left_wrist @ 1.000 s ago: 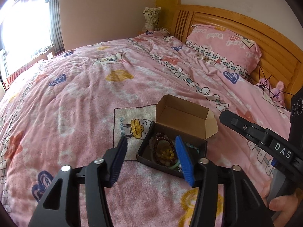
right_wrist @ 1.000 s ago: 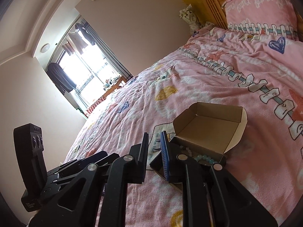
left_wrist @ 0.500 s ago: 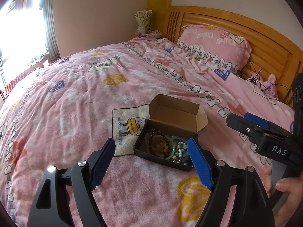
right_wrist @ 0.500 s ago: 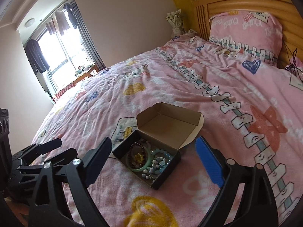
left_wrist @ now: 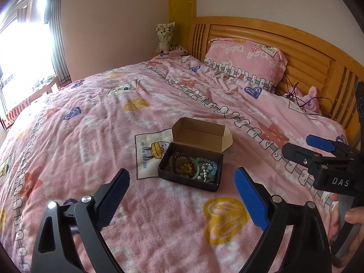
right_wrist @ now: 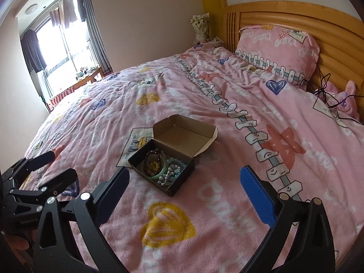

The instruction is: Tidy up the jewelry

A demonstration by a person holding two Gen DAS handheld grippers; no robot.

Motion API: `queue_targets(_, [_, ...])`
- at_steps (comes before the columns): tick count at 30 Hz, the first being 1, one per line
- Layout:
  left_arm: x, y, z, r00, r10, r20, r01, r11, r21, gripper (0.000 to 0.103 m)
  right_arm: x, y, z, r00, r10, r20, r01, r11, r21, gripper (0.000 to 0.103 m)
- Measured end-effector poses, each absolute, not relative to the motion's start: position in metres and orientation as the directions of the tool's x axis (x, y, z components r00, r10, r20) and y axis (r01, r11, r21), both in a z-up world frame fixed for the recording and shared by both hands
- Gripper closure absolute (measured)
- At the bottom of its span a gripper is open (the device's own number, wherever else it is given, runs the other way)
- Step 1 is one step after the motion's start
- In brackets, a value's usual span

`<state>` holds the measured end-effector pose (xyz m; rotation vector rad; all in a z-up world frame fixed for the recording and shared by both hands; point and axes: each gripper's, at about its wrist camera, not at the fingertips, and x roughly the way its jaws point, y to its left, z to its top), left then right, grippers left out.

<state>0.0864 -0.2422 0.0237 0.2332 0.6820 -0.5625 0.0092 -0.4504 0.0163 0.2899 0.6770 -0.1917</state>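
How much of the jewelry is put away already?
Done: the bracelets all lie inside the open box on the bed. In hand: nothing; the left gripper and right gripper are open, apart from the box. Left: closing its lid, probably.

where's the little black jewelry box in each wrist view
Left wrist: the jewelry box sits just below centre, between and beyond the open left gripper.
Right wrist: the box lies left of centre, nearer the left finger of the open right gripper.
Shared landmark: the pink pillow against the headboard.
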Motion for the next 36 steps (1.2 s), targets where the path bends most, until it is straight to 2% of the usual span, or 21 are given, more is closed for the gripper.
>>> queue_targets(4, [0.078,-0.236,0.023,0.630,-0.416,-0.656,0.561,0.827,0.014,0.009,-0.004,-0.442,0.012,0.767,-0.057,-0.639,0.255,0.941,0.224,0.008])
queue_targets(10, [0.071,-0.233,0.020,0.649,-0.391,-0.653,0.556,0.829,0.056,0.009,-0.021,-0.423,0.011,0.771,-0.079,-0.632,0.246,0.952,0.181,0.008])
queue_targets(14, [0.070,-0.229,0.019,0.644,-0.395,-0.655,0.547,0.836,0.035,0.008,-0.029,-0.418,0.011,0.778,-0.093,-0.621,0.242,0.957,0.160,0.008])
queue_targets(22, [0.068,-0.223,0.020,0.647,-0.392,-0.654,0.536,0.844,0.025,0.008,-0.042,-0.432,0.018,0.805,-0.091,-0.586,0.268,0.938,0.221,0.008])
queue_targets(36, [0.063,-0.222,0.027,0.665,-0.398,-0.632,0.540,0.841,0.039,0.008,-0.041,-0.425,0.020,0.805,-0.100,-0.585,0.261,0.945,0.197,0.008])
